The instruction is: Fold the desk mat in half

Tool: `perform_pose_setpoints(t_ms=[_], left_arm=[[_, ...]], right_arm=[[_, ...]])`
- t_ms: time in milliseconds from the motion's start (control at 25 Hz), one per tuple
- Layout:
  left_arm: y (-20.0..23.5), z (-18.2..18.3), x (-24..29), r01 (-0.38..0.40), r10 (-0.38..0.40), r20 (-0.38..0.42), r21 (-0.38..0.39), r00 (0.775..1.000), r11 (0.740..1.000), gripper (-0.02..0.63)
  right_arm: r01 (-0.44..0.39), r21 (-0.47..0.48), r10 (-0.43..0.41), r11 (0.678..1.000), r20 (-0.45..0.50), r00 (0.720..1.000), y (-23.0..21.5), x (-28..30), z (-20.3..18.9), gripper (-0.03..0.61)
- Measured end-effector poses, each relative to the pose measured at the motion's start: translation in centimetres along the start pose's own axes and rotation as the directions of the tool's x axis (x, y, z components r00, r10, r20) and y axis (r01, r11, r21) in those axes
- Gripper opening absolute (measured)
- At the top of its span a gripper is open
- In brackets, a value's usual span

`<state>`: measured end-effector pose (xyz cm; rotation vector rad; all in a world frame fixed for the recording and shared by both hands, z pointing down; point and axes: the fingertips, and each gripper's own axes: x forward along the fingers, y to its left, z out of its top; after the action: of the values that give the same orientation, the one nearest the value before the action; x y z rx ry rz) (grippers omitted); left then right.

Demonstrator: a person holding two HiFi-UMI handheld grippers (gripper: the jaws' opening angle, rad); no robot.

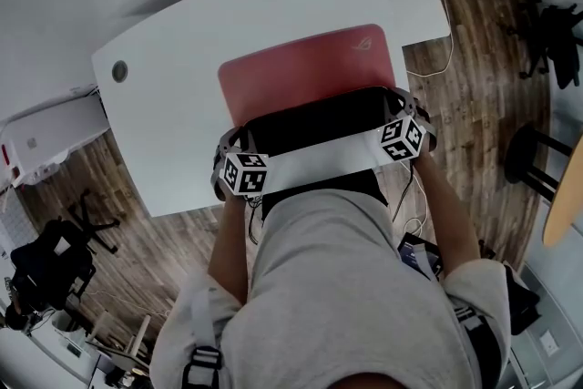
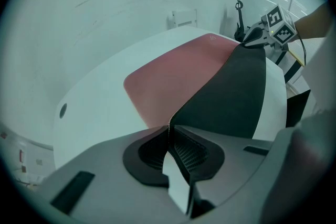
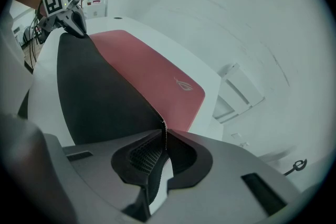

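Red mat [image 1: 301, 73] — clamped (gripper views only)

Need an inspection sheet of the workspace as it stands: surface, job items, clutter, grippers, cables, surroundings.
Surface: white desk, with a round grommet hole near its left end.
Job's things: red desk mat, near edge lifted, black underside showing; far part lies flat.
Clutter: nothing seen.
Grippers: left gripper and right gripper are each shut on a near corner of the mat.
Cables: one cable beside the desk's right end.
Surroundings: wooden floor, office chair at left, stool at right.
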<state>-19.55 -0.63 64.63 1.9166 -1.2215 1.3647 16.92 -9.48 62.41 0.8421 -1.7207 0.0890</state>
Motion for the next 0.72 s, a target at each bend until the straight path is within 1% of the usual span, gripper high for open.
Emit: perform_pose_setpoints(t_ms=[280, 440, 720], left_arm=[[0.0, 0.0, 0.1, -0.057, 0.057, -0.018, -0.035, 0.998, 0.998, 0.041], [0.8, 0.2, -0.1, -0.088, 0.088, -0.016, -0.033, 0.996, 0.996, 0.041], [1.3, 0.9, 0.5, -0.115, 0.115, -0.019, -0.018, 0.993, 0.993, 0.041]], right_arm=[[0.027, -0.004, -0.027, 1.0, 0.034, 0.999, -0.3, 0.1, 0.2, 0.058], [0.022, 0.008, -0.022, 1.0, 0.052, 0.998, -0.4, 0.2, 0.7, 0.057], [0.02, 0.007, -0.02, 1.0, 0.063, 0.998, -0.8, 0.5, 0.9, 0.057]])
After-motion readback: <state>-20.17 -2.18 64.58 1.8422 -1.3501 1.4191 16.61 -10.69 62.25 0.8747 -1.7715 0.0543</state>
